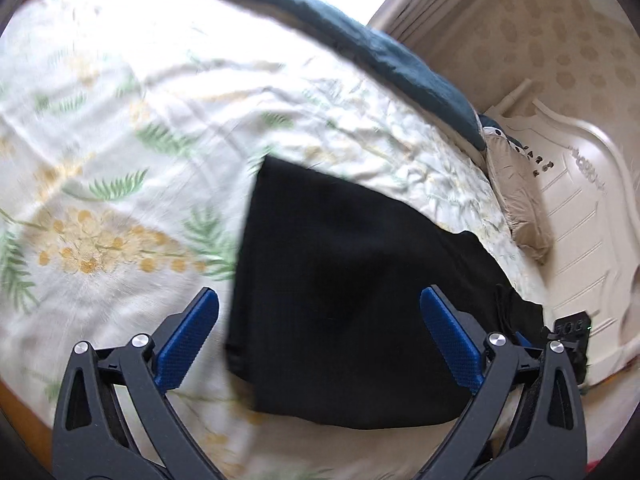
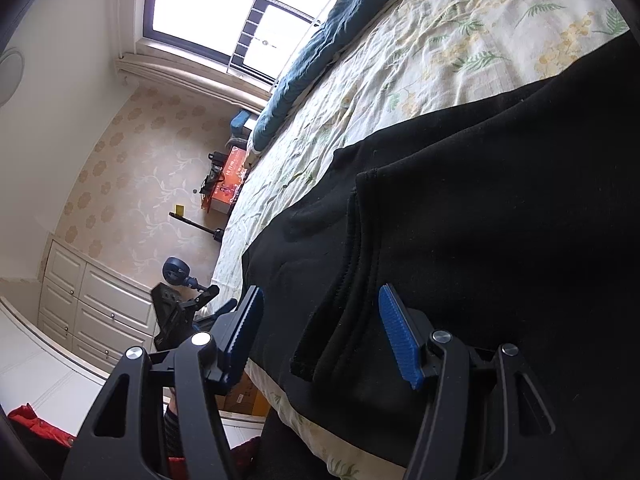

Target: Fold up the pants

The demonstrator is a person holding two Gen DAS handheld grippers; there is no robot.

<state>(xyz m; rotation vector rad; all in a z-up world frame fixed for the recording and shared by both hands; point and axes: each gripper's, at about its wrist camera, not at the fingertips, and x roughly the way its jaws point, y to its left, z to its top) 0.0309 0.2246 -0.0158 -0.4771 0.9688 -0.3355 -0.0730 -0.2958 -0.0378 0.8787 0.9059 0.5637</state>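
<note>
Black pants (image 1: pixel 344 280) lie folded in a block on the floral bedspread (image 1: pixel 120 140). My left gripper (image 1: pixel 320 308) is open and empty above their near end, blue pads (image 1: pixel 188 340) spread to either side. In the right wrist view the same pants (image 2: pixel 480 200) fill the right half, with a hem or waistband edge (image 2: pixel 352 280) running toward the bed's edge. My right gripper (image 2: pixel 320 312) is open and empty, just above that edge. The other gripper (image 2: pixel 180 308) shows at the left of it.
A dark teal blanket (image 1: pixel 380 52) lies along the bed's far side. A beige pillow (image 1: pixel 516 196) and a white headboard (image 1: pixel 580 200) are at the right. White drawers (image 2: pixel 92 300), an orange box (image 2: pixel 228 188) and a window (image 2: pixel 224 8) stand beyond the bed.
</note>
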